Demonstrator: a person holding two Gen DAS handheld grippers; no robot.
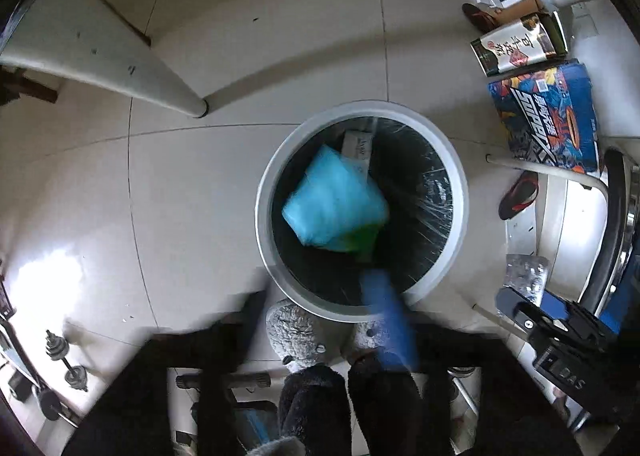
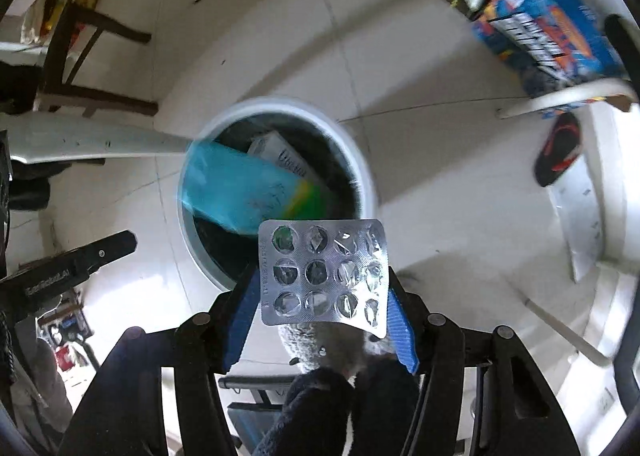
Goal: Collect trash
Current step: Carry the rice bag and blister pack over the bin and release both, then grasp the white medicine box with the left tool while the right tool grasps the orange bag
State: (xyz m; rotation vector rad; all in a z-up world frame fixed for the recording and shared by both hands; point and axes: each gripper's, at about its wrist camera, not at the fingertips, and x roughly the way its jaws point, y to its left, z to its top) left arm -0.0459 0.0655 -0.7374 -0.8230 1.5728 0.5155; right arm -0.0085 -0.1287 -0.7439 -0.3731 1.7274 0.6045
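Down at the lower left of the left wrist view, the left gripper [image 1: 320, 312] is mostly a smear: one dark finger at the left is blurred past reading, and only the blue pad [image 1: 386, 320] at lower centre shows clearly. Its jaws stand wide apart, with nothing between them. Centre frame, the round white trash bin [image 1: 264, 196] with its dark liner holds a blurred blue-and-green packet [image 1: 334, 202], tilted, and a white box [image 1: 357, 146] half hidden behind it at the top. Upper right, a colourful blue carton [image 1: 548, 112] lies on the tiled floor [image 1: 240, 56]. At the right edge the right gripper's black body is partly cut off.

Through the right wrist view, centre left, the same bin [image 2: 360, 160] is motion-blurred. At lower centre the right gripper [image 2: 324, 308] is closed on a silver blister pack [image 2: 324, 272], pinched by its side edges between the blue pads; its pockets are torn open. Below it, grey furry slippers [image 2: 320, 344] are partly hidden.
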